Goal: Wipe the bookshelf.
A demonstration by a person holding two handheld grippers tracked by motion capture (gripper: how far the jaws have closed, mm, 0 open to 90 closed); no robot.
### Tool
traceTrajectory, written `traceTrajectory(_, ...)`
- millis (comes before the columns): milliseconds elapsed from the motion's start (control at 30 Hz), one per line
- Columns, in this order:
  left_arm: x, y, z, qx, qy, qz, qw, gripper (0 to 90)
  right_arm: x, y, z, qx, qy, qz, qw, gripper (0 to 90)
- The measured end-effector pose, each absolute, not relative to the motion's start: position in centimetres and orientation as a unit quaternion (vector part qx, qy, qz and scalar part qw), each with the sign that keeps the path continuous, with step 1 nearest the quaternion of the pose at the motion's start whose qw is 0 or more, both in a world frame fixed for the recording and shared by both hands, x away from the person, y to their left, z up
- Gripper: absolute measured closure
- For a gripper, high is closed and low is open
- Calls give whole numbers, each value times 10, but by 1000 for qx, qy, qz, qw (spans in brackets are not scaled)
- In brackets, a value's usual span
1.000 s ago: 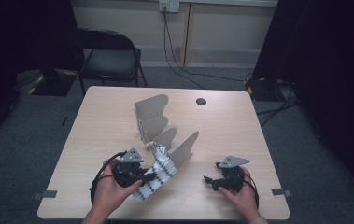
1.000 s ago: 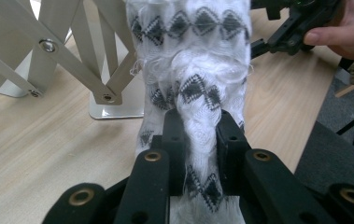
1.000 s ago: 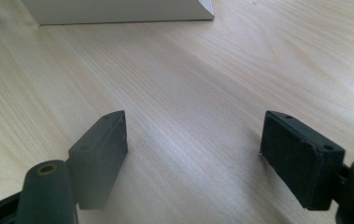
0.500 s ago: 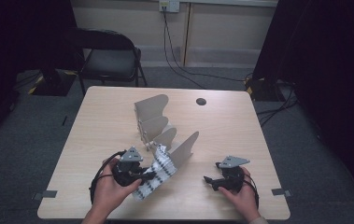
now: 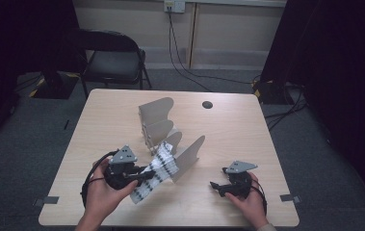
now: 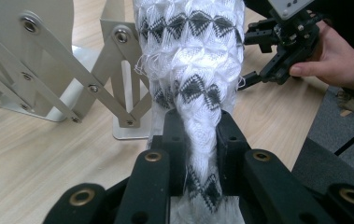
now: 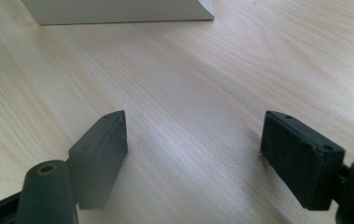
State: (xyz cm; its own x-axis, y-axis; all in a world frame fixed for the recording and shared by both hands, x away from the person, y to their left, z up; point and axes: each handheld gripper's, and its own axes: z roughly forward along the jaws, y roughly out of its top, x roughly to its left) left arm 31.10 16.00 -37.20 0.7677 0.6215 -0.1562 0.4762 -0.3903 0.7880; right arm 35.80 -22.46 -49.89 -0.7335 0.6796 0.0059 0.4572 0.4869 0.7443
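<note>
A white knitted sock with black diamond bands (image 5: pixel 157 174) (image 6: pixel 191 60) lies between my left gripper and a metal expanding rack (image 5: pixel 163 130) (image 6: pixel 48 70) with curved upright plates. My left gripper (image 5: pixel 144 175) (image 6: pixel 198 140) is shut on the sock's bunched end, lifting it a little off the table. The sock's far end reaches in among the rack's front plates. My right gripper (image 5: pixel 217 186) (image 7: pixel 193 149) rests low over bare wood at the front right, open, with nothing between its pads. In the left gripper view the right gripper (image 6: pixel 258 58) shows beyond the sock, held in a hand.
The light wooden table (image 5: pixel 247 130) has a dark round cable hole (image 5: pixel 207 104) near its far edge. A black chair (image 5: pixel 112 57) stands behind the table. Cables run over the grey carpet. A rack plate's base (image 7: pixel 118 11) lies ahead of my right gripper.
My left gripper has risen slightly with the sock in it. The right gripper has stayed where it was.
</note>
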Motion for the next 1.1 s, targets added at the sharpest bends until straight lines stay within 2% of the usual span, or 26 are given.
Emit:
traceTrajectory(567,322,133,-439,868,341,40,360,782,358,-225,-499,334,850,380,146,223)
traceTrajectory(1100,325,139,-466,876,362,9,319,781,358,-225,-499,334,850,380,146,223)
